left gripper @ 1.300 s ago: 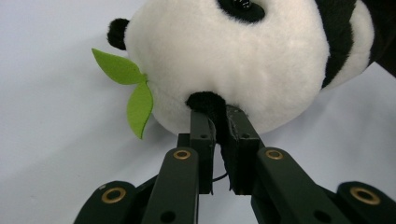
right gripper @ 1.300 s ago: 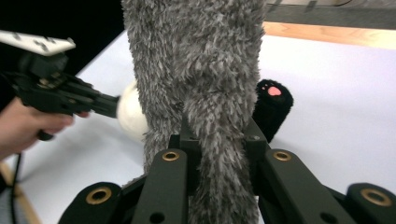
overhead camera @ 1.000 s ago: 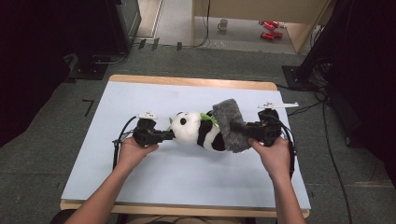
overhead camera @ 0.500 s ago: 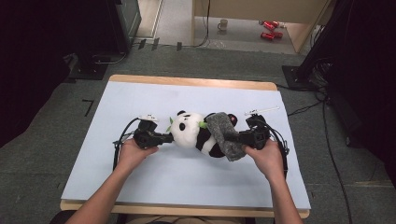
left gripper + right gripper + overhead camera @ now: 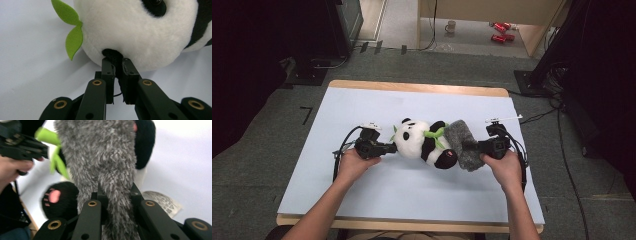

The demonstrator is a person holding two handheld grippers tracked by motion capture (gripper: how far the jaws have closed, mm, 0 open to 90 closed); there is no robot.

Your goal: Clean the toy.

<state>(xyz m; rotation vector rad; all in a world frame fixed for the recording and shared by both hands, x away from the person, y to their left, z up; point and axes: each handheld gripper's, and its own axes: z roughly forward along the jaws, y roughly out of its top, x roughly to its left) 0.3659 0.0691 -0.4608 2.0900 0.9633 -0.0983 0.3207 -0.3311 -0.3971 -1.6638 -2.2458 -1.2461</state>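
While you hold a gripper in each hand near the table's (image 5: 362, 210) front half, your left gripper (image 5: 388, 147) pinches the black ear (image 5: 112, 53) of the panda plush (image 5: 422, 142), its jaws clamped tight on that small tuft. Your right gripper (image 5: 471, 146) is closed on the grey fuzzy cloth (image 5: 462, 145), which bunches between its jaws and lies draped against the panda's lower body. The panda lies on its side between both grippers, mid-table, head toward your left, green leaves (image 5: 71, 30) at its cheek. Beyond the table, a mug (image 5: 451, 26) stands on the floor.
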